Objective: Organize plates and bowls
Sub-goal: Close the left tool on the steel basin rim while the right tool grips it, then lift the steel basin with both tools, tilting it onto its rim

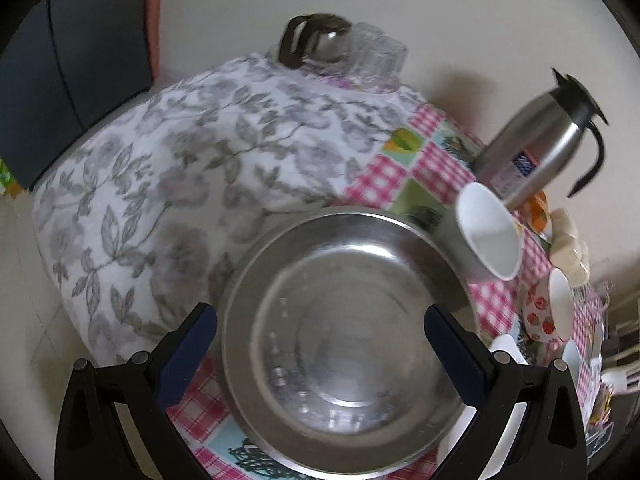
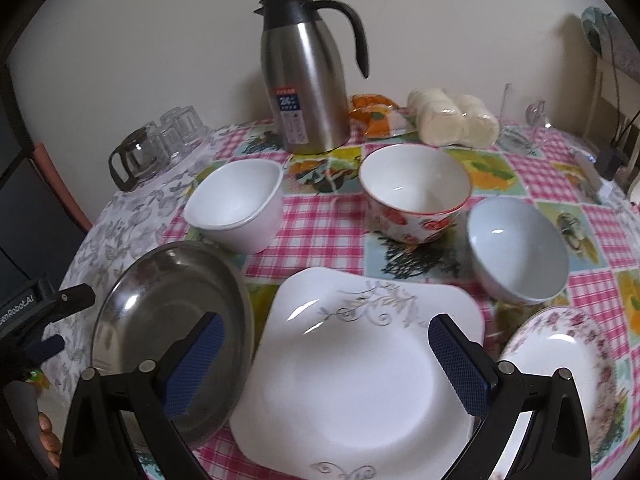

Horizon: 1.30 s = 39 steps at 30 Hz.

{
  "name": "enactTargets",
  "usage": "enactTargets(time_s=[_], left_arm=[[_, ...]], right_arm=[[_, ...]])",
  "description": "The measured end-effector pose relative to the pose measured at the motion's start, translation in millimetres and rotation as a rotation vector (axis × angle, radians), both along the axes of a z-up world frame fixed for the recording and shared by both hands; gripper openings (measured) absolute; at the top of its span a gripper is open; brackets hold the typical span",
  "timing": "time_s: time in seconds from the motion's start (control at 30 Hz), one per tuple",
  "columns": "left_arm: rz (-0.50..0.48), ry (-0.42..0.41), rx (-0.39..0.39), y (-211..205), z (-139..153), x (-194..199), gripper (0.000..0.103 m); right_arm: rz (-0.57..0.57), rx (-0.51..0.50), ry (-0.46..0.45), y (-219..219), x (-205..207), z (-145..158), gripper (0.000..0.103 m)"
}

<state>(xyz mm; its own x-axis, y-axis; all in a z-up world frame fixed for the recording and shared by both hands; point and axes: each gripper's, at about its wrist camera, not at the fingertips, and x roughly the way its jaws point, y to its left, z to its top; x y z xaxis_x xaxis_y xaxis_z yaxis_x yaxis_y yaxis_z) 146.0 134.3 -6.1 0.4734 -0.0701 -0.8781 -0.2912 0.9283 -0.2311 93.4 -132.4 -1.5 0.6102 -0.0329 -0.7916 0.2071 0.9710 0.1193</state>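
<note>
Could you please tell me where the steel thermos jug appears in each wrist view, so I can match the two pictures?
Left wrist view: the steel thermos jug sits at the upper right edge, leaning strongly from the fisheye, behind the white bowl.
Right wrist view: the jug stands upright at top centre, against the wall.
Shared landmark: the round steel plate, filling the lower centre in the left view and lower left in the right.

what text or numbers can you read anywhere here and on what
"24": large number on the blue part of the label on the steel jug; the smaller print around it is too small to read.
"enRobot.AI": on the left gripper's body, cut off at the frame edge.
Jug label in the left wrist view: too blurred to read.
</note>
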Motion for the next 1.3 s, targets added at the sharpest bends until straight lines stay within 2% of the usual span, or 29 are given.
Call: enactTargets(time_s=[0.1, 0.23, 0.3, 0.37, 0.5, 0.6, 0.67, 0.77, 0.83, 0.93, 1.03, 1.13, 1.3], left_arm=[[0.007, 0.045, 0.007, 8, -14, 3, 0.103], [0.025, 0.091, -0.024, 19, -33, 5, 0.103], [0.025, 0.100, -0.044, 22, -39, 6, 0.101], [0.029, 0.101, -0.048, 25, -43, 7, 0.096], [0.036, 0.121, -0.055, 29, -52, 9, 0.072], [0.043, 0.129, -0.047, 31, -55, 11, 0.064], [0.055, 0.119, -0.051, 33, -55, 12, 0.060], [0.069, 0.117, -0.037, 36, -55, 11, 0.043], [0.081, 0.122, -0.028, 39, -57, 10, 0.032], [0.110, 0.126, -0.039, 44, -62, 10, 0.025], [0.133, 0.131, -0.044, 47, -64, 10, 0.023], [0.153, 0.133, -0.016, 50, -62, 9, 0.023], [0.198, 0.136, -0.032, 63, -62, 6, 0.023]], right_arm=[[0.027, 0.015, 0.000, 10, 3, -5, 0.103], [0.059, 0.019, 0.010, 26, 8, -16, 0.102], [0.075, 0.027, 0.020, 32, 10, -22, 0.099], [0.084, 0.037, 0.032, 37, 13, -27, 0.093], [0.090, 0.049, 0.051, 42, 18, -38, 0.087], [0.098, 0.065, 0.056, 43, 19, -43, 0.079], [0.108, 0.074, 0.063, 45, 21, -46, 0.066], [0.124, 0.088, 0.074, 48, 22, -50, 0.051], [0.137, 0.088, 0.080, 50, 23, -52, 0.045], [0.152, 0.078, 0.072, 53, 22, -52, 0.041], [0.165, 0.081, 0.057, 55, 22, -49, 0.037], [0.182, 0.095, 0.050, 56, 22, -49, 0.034], [0.215, 0.111, 0.056, 65, 23, -51, 0.033]])
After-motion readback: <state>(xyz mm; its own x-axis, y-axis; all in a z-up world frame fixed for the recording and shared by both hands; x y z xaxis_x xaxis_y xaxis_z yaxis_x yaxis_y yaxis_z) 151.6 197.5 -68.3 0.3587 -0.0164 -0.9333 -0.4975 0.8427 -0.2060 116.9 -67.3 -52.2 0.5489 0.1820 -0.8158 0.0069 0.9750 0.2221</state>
